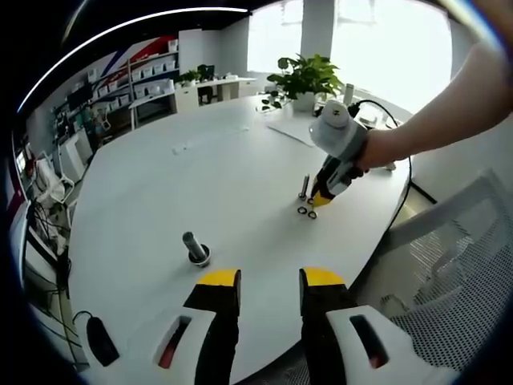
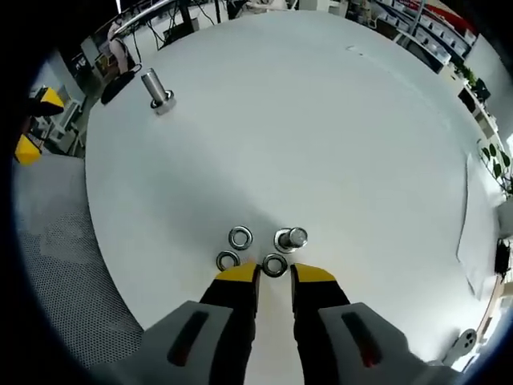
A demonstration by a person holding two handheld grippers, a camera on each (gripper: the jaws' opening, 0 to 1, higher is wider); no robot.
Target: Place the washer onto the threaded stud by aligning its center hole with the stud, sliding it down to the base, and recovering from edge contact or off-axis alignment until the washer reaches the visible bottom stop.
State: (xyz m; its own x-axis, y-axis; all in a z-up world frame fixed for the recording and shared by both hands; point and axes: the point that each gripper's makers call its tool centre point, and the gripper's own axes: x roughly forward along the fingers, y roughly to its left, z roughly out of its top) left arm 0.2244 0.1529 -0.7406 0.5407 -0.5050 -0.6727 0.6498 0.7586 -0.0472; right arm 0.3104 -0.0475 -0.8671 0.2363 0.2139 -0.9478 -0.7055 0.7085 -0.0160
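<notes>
With the right tongs [image 2: 274, 274] spread and empty, lower them onto the washer [image 2: 274, 265] lying on the surface [image 2: 321, 120] just at their tips, pinching its rim so the hole remains clear. The stud [image 2: 292, 238] stands at 1 o'clock from it; two more washers [image 2: 240, 237] lie at 10 and 11 o'clock. The left gripper view adds the left tongs [image 1: 270, 281], spread and empty, and a second stud [image 1: 195, 248] at 11 o'clock.

White table [image 2: 321, 120] with washers [image 2: 240, 237], studs [image 2: 292, 238]
</notes>
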